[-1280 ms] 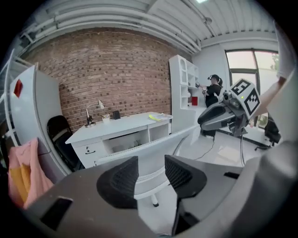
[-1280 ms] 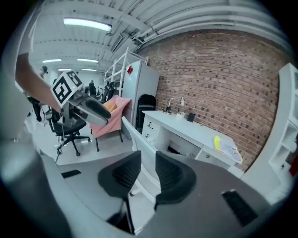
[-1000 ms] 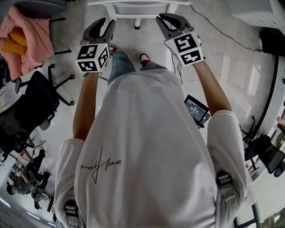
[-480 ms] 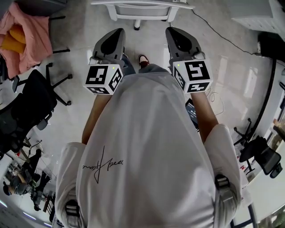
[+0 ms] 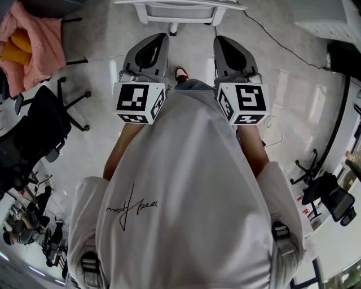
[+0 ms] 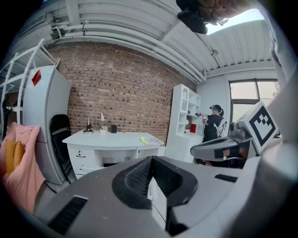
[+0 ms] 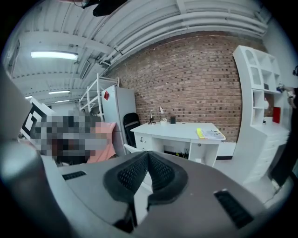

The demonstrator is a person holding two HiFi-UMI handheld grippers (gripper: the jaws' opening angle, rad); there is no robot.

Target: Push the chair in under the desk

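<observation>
white chair (image 5: 179, 11) just ahead on pale floor (image 5: 101, 68), not yet touched.
approach step, by the look of the gap: left gripper (image 5: 157, 40) and right gripper (image 5: 223, 42) raised side by side, fingers of both pressed together on nothing. next, likely: step forward, set closed tips on the chair back, push straight toward white counter (image 7: 179, 131). open floor ahead; black chairs (image 5: 39, 130) at left, cable (image 5: 282, 42) at right.

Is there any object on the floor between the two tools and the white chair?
Nothing visible does. Between the shut left tool, the shut right tool and the white chair lies only bare pale glossy floor. The person's shoe is between the two tools.
</observation>
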